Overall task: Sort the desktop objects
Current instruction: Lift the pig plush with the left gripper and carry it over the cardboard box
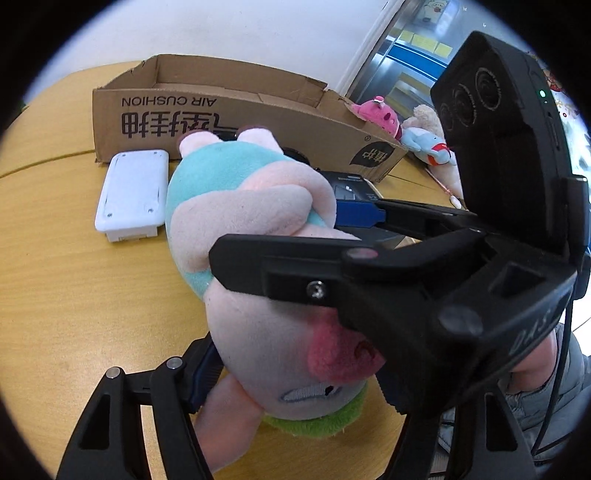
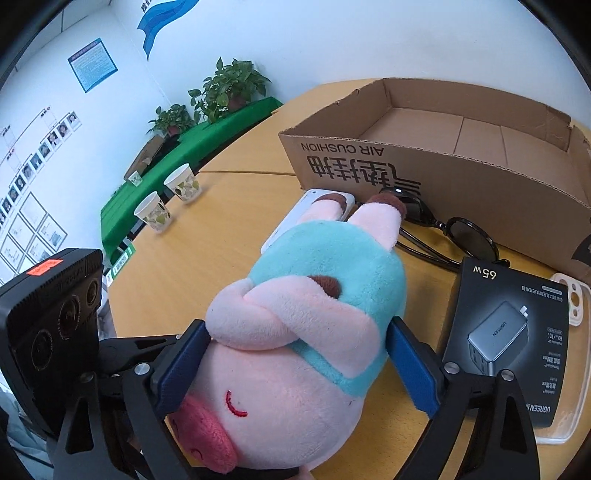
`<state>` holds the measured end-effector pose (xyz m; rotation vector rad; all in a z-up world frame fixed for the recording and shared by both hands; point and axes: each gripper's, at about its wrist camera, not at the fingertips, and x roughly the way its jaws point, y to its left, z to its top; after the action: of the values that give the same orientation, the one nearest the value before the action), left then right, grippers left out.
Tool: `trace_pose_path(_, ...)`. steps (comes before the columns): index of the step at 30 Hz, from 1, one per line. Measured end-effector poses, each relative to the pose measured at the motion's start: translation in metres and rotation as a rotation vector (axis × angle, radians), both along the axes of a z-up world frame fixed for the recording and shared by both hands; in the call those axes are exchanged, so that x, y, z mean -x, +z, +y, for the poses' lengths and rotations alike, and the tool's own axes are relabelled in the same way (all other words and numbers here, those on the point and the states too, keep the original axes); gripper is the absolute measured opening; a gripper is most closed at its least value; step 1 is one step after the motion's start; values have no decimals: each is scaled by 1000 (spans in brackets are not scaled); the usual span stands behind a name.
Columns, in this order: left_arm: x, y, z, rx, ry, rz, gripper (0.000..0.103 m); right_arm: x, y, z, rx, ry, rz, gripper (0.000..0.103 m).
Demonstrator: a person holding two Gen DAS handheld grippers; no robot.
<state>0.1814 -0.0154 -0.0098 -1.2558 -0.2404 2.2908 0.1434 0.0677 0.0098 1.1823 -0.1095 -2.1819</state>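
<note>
Right tongs clamping plush pig, left tongs' state unclear, sunglasses, charger box alongside

White walls all round, evenly lit. A blue banner and a blue-framed notice hang up high, rows of photos and papers run lower down. Potted plants stand on a green-covered bench by the wall. Wooden table in front. A metal-framed glass door carries yellow notes.
</note>
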Motion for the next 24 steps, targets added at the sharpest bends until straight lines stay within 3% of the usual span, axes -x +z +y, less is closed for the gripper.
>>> trace_pose_path(4,13,17,4,-11,-17,32,69,7,12,6,10,-22,13,88)
trace_pose_path(11,50,77,13,22,-56,196,69,30,73,19,35,-51,170,87)
trace_pose_path(17,104,133,23,46,-82,374,69,76,146,30,2,-51,355,85)
trace_pose_path(24,185,188,18,38,-55,431,69,151,208,39,10,-56,413,85)
